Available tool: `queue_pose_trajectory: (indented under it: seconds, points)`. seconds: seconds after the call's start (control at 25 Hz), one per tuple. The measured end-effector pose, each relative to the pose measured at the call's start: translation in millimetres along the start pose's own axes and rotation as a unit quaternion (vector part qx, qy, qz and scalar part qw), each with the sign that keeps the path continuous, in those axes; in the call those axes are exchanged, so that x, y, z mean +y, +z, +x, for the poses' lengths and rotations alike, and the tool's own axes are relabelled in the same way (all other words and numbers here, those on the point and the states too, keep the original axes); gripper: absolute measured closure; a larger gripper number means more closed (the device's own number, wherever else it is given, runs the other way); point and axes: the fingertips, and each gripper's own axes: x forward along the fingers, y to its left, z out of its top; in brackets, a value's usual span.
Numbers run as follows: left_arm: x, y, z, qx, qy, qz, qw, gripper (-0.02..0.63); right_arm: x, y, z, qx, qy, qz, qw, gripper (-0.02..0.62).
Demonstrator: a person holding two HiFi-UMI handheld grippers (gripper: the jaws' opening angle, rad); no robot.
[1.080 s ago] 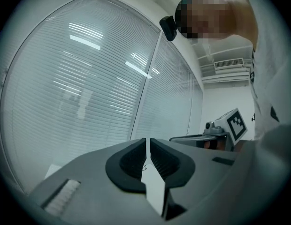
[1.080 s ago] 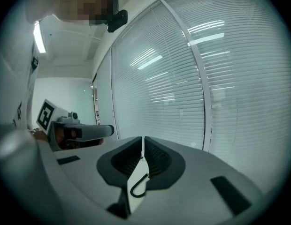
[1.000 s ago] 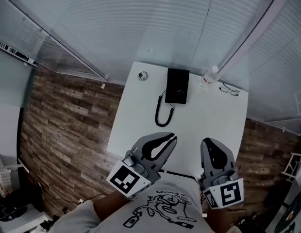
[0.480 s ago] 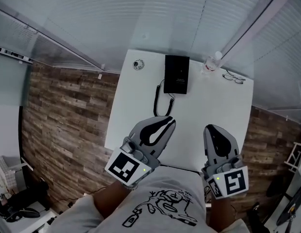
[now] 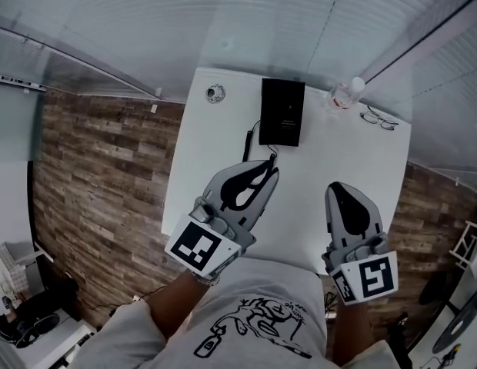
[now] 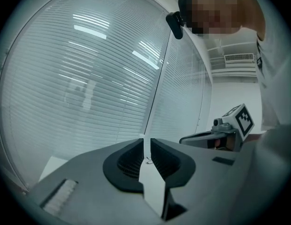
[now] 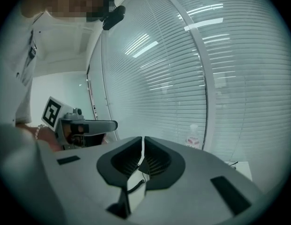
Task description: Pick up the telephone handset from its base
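The black telephone (image 5: 282,112) lies at the far middle of the white table (image 5: 361,160); its handset does not stand out from the base. Its coiled cord (image 5: 249,146) runs toward me on its left. My left gripper (image 5: 268,169) hovers shut and empty near the cord's near end, short of the phone. My right gripper (image 5: 336,188) is shut and empty, to the right and nearer me. In the right gripper view a dark piece of the phone (image 7: 142,166) and the cord (image 7: 136,186) show through the slit between the jaws of the right gripper (image 7: 143,139). The left gripper (image 6: 146,141) faces window blinds.
A clear bottle (image 5: 345,94) (image 7: 194,141) and a pair of glasses (image 5: 379,118) sit at the table's far right. A small round object (image 5: 215,93) lies at the far left corner. Blinds and window frames rise behind the table; wood-pattern floor lies on both sides.
Both grippers have come forward and down over the table's near part, the left one now close to the cord. The table fills more of the head view.
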Motion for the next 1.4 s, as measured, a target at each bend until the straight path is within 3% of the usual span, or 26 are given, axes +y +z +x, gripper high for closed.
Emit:
queue_pose_trajectory:
  seconds: [0.6, 1.12, 1.4]
  points:
    - [84.5, -65.6, 60.7, 0.048, 0.039, -0.019, 0.9979, 0.528, -26.4, -32.9, 63.7, 0.024, 0.019, 0.003, 1.0, 0.578]
    - [161.9, -155.7, 114.4, 0.096, 0.086, -0.075, 0.9888, 0.469, -41.6, -75.4, 90.5, 0.057, 0.033, 0.024, 0.998, 0.579]
    - [175.2, -182.2, 131.7, 0.112, 0.088, -0.099, 0.9848, 0.445, -52.0, -94.8, 97.0, 0.069, 0.032, 0.039, 0.996, 0.578]
